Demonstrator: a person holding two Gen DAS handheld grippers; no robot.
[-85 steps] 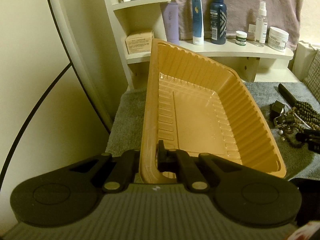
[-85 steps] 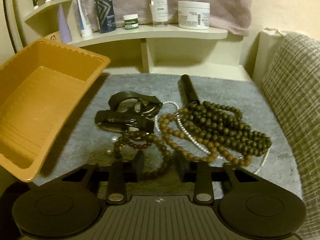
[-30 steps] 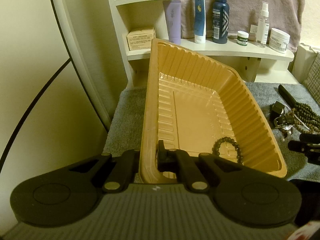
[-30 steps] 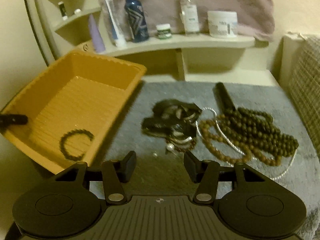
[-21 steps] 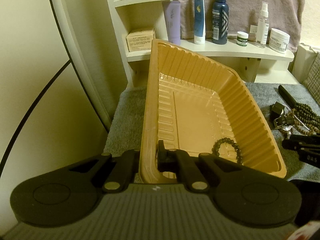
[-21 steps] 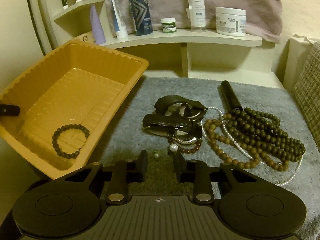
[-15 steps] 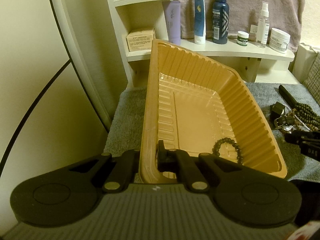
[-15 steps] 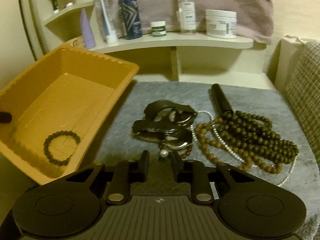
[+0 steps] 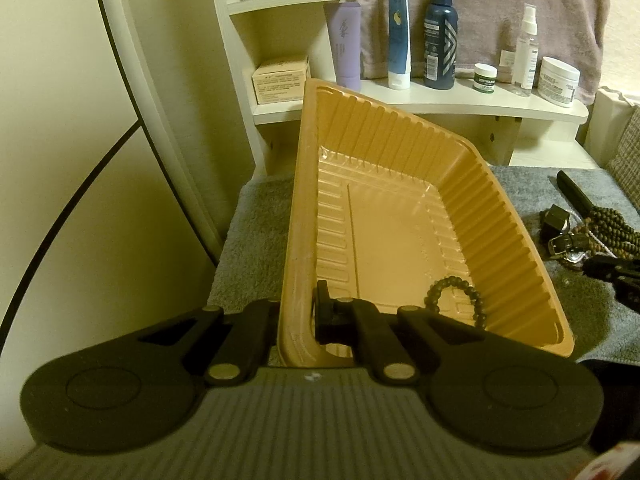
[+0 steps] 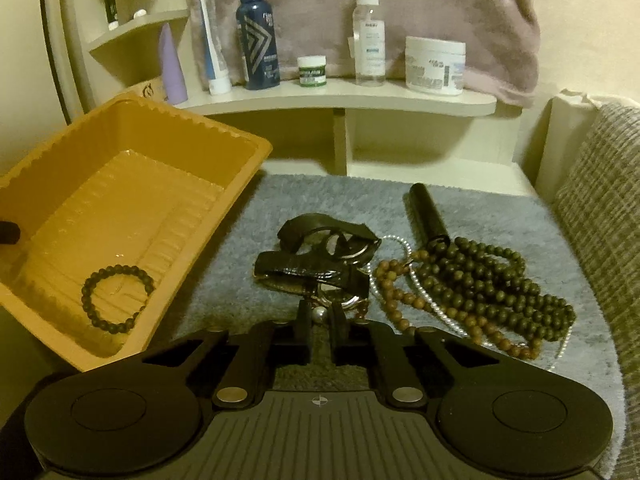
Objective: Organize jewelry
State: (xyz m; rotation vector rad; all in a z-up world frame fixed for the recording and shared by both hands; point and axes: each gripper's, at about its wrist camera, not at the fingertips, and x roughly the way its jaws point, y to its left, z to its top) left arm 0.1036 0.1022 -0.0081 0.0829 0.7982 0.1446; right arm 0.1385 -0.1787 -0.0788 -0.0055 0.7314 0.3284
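Note:
My left gripper (image 9: 298,312) is shut on the near rim of an orange plastic tray (image 9: 500,216) and holds it tilted over the grey mat. A dark bead bracelet (image 10: 116,298) lies inside the tray (image 10: 236,184); it also shows in the left wrist view (image 9: 456,298). My right gripper (image 10: 320,316) is nearly shut around a small pearl (image 10: 319,312) at the near edge of the jewelry pile. The pile holds a black-strap watch (image 10: 320,256), a brown bead necklace (image 10: 400,300), a dark green bead necklace (image 10: 492,280) and a thin pearl strand (image 10: 428,300).
A grey mat (image 10: 304,196) covers the surface. A black cylinder (image 10: 428,212) lies behind the beads. A white shelf (image 10: 340,98) at the back carries bottles and jars. A woven cushion (image 10: 600,208) rises on the right, a pale wall (image 9: 60,120) on the left.
The right gripper let the dark bracelet go into the tray, moved back to the pile, and its jaws closed in around the small pearl. The left gripper and tray stayed still.

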